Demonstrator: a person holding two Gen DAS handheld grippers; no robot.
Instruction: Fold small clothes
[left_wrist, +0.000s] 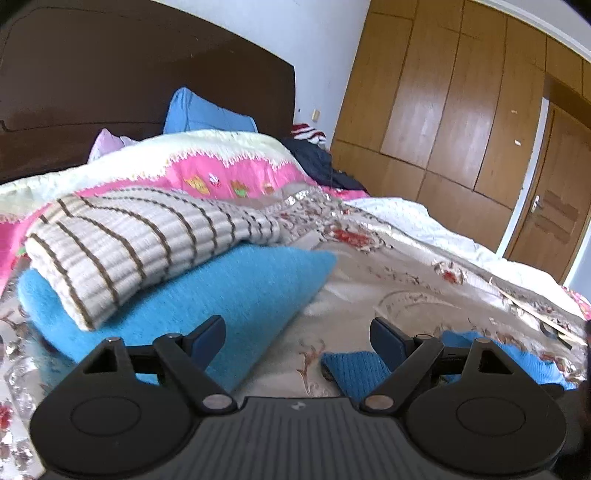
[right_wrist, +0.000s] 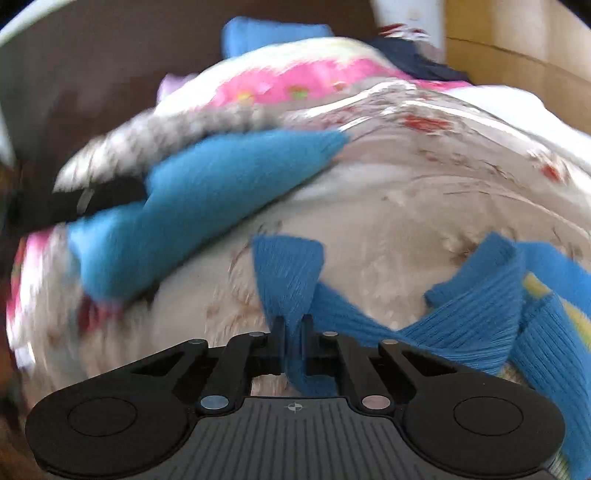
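Note:
A blue ribbed knit garment (right_wrist: 476, 321) lies crumpled on the floral bedspread (right_wrist: 388, 206). My right gripper (right_wrist: 293, 328) is shut on a strip of its blue fabric, which rises between the fingers. Its view is blurred. My left gripper (left_wrist: 297, 332) is open and empty, low over the bedspread (left_wrist: 369, 273), with part of the same blue garment (left_wrist: 354, 369) under its right finger. A folded fluffy blue garment (left_wrist: 236, 291) lies to the left with a folded beige striped knit (left_wrist: 122, 243) on top; both show in the right wrist view (right_wrist: 221, 184).
A pink and cream quilt (left_wrist: 207, 162) is heaped behind the folded stack. A blue pillow (left_wrist: 199, 114) leans on the dark headboard (left_wrist: 110, 66). Dark clothes (left_wrist: 317, 162) lie at the far bed edge. A wooden wardrobe (left_wrist: 461, 110) and door (left_wrist: 554, 199) stand at right.

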